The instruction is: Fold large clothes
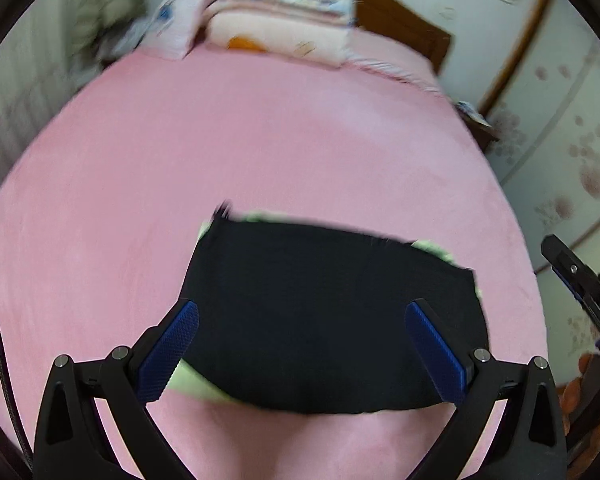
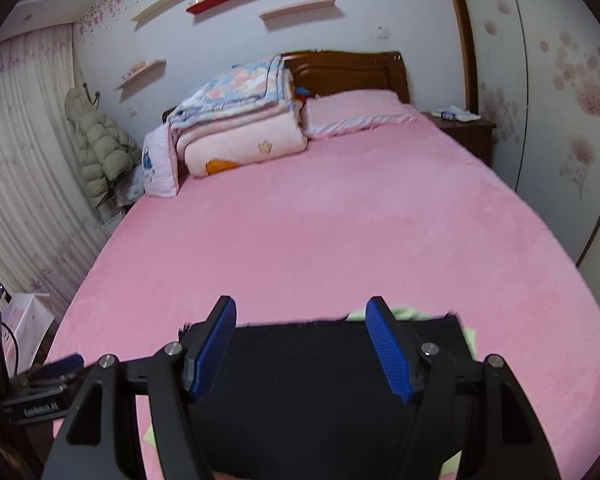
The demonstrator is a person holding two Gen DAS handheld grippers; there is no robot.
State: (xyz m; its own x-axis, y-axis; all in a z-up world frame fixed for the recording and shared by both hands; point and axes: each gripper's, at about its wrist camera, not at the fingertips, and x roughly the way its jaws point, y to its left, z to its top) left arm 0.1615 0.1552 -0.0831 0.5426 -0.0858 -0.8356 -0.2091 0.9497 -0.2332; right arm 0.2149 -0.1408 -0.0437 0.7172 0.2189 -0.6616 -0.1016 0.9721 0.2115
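Note:
A black garment (image 1: 324, 320), folded into a rough rectangle, lies flat on the pink bed (image 1: 260, 140), with a pale green cloth (image 1: 192, 380) peeking out from under its edges. My left gripper (image 1: 302, 308) hovers above it, jaws spread wide, nothing between the blue pads (image 1: 168, 352). In the right wrist view the same black garment (image 2: 312, 384) lies below my right gripper (image 2: 300, 304), which is open and holds nothing. The green cloth (image 2: 404, 314) shows at the far edge. Each gripper appears at the rim of the other's view: the right gripper (image 1: 568, 264) and the left gripper (image 2: 60, 362).
Stacked quilts (image 2: 240, 120) and a pink pillow (image 2: 356, 114) sit at the head of the bed against a wooden headboard (image 2: 340, 68). A nightstand (image 2: 464, 124) stands at the right. A puffy jacket (image 2: 100, 144) hangs by the curtain (image 2: 24, 160) at the left.

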